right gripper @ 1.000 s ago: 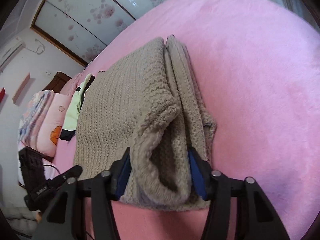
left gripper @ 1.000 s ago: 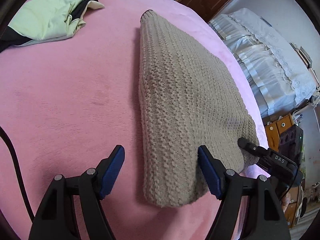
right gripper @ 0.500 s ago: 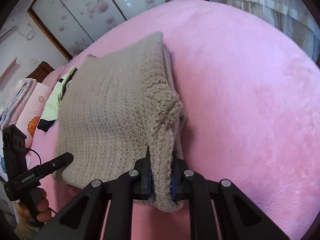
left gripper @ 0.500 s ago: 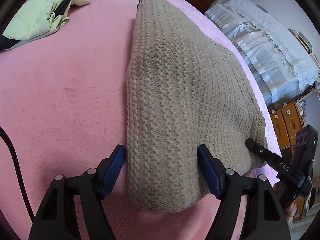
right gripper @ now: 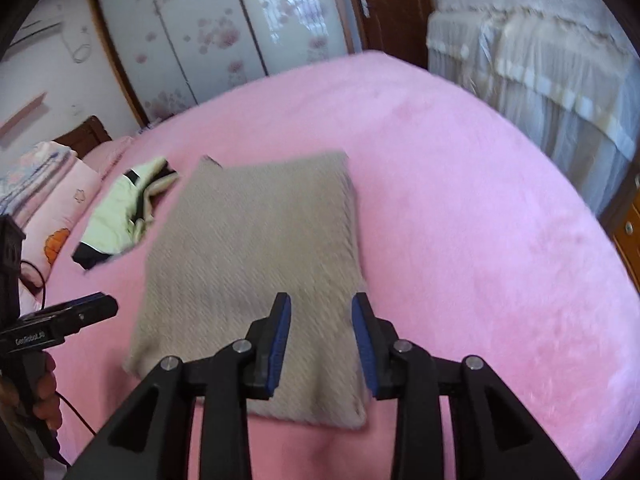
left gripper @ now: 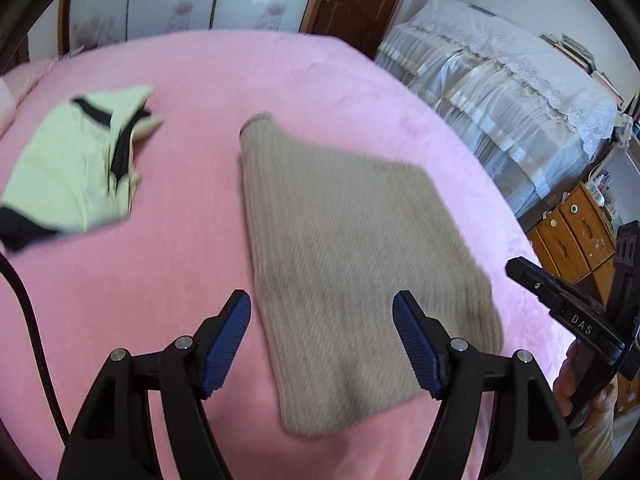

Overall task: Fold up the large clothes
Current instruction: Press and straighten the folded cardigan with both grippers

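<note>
Folded beige knit sweater (left gripper: 352, 264) flat on the pink bed cover (left gripper: 168, 264), both grippers above it and holding nothing.

We see the left gripper (left gripper: 322, 338) with jaws spread wide, blue pads (left gripper: 228, 338) clear of the fabric, hovering over the sweater's near edge. We see the right gripper (right gripper: 322, 344) with jaws parted to a narrower gap, nothing between them, over the sweater's near right corner. The sweater lies mid-bed as a rough rectangle, its folded edge running along its right side in the right wrist view. A pale yellow and black garment (left gripper: 76, 172) lies crumpled on the cover, apart from the sweater, toward the pillows (right gripper: 56, 200). Both views are motion-blurred.
</note>
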